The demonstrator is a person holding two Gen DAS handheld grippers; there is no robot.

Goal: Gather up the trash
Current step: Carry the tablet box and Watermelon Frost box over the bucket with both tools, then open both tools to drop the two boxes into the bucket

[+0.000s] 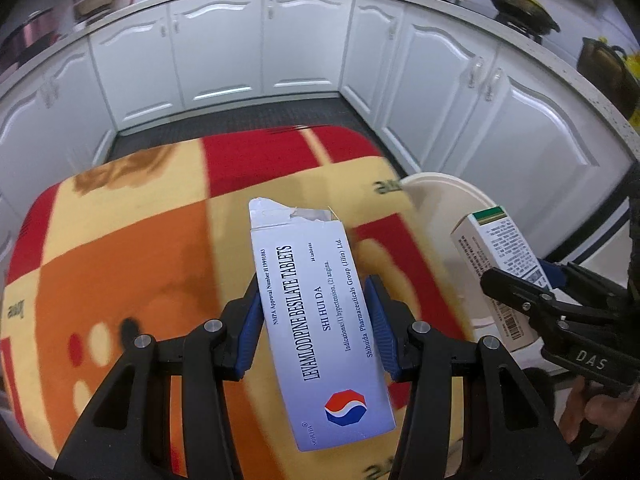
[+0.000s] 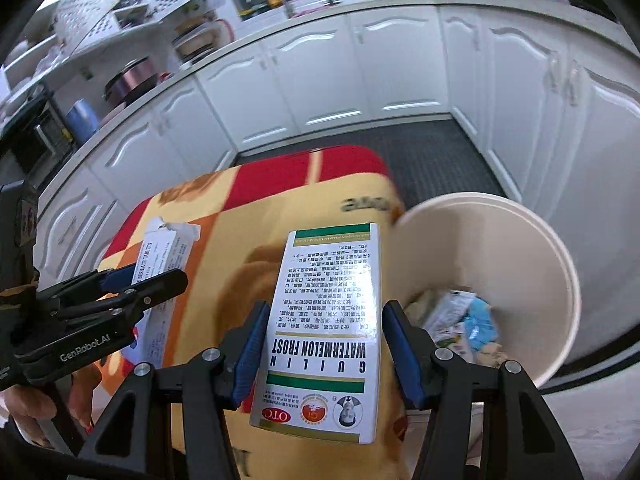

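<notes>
Carry step: 2 medicine boxes in transit to the bin.
Left gripper [image 1: 312,326] is clamped on the blue tablet box [image 1: 320,320]; right gripper [image 2: 324,354] is clamped on the white-green Watermelon Frost box [image 2: 326,332]. Both hang above the patterned blanket [image 1: 132,240], beside the cream bin [image 2: 532,240], which already contains wrappers. The tablet box is the farther from the bin. Next, likely: move each box over the bin mouth, then release.

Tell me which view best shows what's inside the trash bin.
The right wrist view: it looks into the cream trash bin, showing wrappers at the bottom. The left wrist view shows only its rim, behind the green-striped box.
</notes>
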